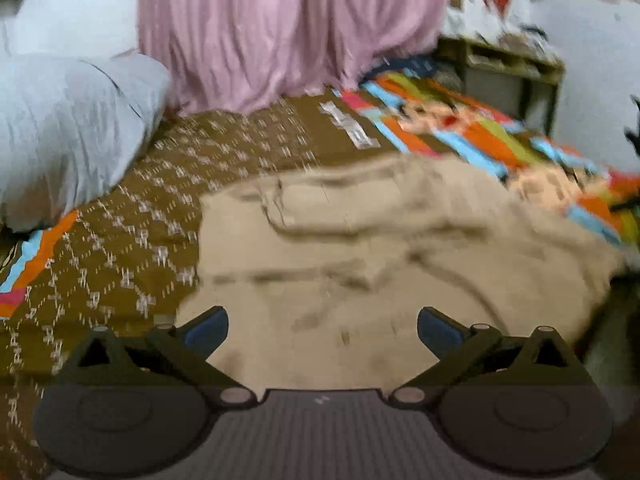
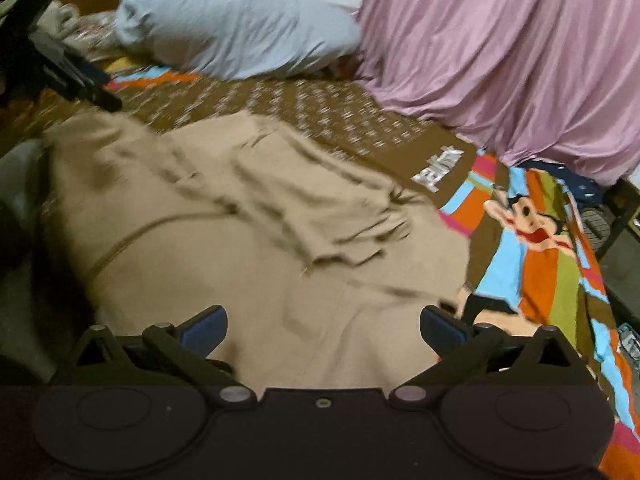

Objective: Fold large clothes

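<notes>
One tan garment [image 2: 248, 216] lies rumpled on the bed [image 2: 328, 108]; its direction is unclear. Left hand-held gripper [image 1: 322, 330] and right hand-held gripper [image 2: 323, 330] both gape wide, empty.

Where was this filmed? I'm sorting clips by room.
Most likely a bedroom: the tan garment lies spread on a bed with a brown patterned, cartoon-print bedsheet, a pale blue pillow sits at its far end, and a pink curtain hangs alongside.

Dim indoor light, heavy motion blur (both views), fisheye warp, dark corners.
</notes>
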